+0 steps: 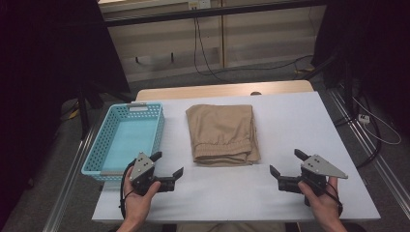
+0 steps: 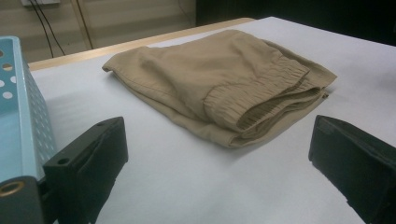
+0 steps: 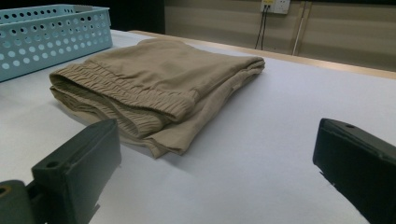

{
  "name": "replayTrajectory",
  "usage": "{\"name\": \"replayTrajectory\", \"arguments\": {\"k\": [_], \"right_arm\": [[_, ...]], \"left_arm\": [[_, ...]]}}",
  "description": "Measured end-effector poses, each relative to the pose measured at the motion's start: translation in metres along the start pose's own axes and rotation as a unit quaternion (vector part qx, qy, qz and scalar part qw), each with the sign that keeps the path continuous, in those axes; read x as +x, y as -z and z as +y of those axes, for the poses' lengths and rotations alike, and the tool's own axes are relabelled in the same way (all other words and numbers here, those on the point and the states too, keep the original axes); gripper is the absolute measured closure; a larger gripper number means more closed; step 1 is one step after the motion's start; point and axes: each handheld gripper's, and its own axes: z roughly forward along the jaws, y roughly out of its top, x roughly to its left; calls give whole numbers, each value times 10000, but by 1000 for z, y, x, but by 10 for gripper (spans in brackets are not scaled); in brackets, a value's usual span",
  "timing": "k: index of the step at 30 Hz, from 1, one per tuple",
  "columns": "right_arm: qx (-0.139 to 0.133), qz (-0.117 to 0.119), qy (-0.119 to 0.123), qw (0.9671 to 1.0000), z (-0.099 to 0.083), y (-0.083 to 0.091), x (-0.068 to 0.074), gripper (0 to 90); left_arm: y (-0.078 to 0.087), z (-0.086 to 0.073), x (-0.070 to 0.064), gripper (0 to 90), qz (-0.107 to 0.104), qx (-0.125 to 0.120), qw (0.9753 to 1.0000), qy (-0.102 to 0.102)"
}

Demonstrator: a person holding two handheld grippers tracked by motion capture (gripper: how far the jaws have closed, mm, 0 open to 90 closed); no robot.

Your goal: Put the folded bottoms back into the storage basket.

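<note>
Taking the folded khaki trousers (image 1: 223, 134) as the landmark, a light blue basket (image 1: 126, 140) is sitting just to their left on the white tabletop (image 1: 290, 125). The left gripper (image 1: 169, 164) is hovering near the trousers' near left corner, its jaws spread wide and holding nothing; in the left gripper view the elastic waistband (image 2: 261, 93) is lying ahead of the gap between the jaws, not touching them. The trousers are resting mid-tabletop. The right gripper (image 1: 286, 162) is hovering off their near right corner, jaws likewise wide apart and empty, with the cloth ahead and left.
</note>
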Motion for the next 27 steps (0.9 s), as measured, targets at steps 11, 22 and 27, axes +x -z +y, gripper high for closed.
{"name": "replayTrajectory", "arguments": {"k": [11,22,27], "right_arm": [[143,155,30,9998,-1,-7,2,13],[320,543,-52,9980,-1,-13,7,23],[491,626,-28,9968,0,-20,14,32]], "left_arm": [[-7,-1,-4,48,-133,202,9997,-46],[-6,-1,-6,48,-96,206,9997,-17],[-7,-2,-9,48,-247,295,9993,-40]]}}
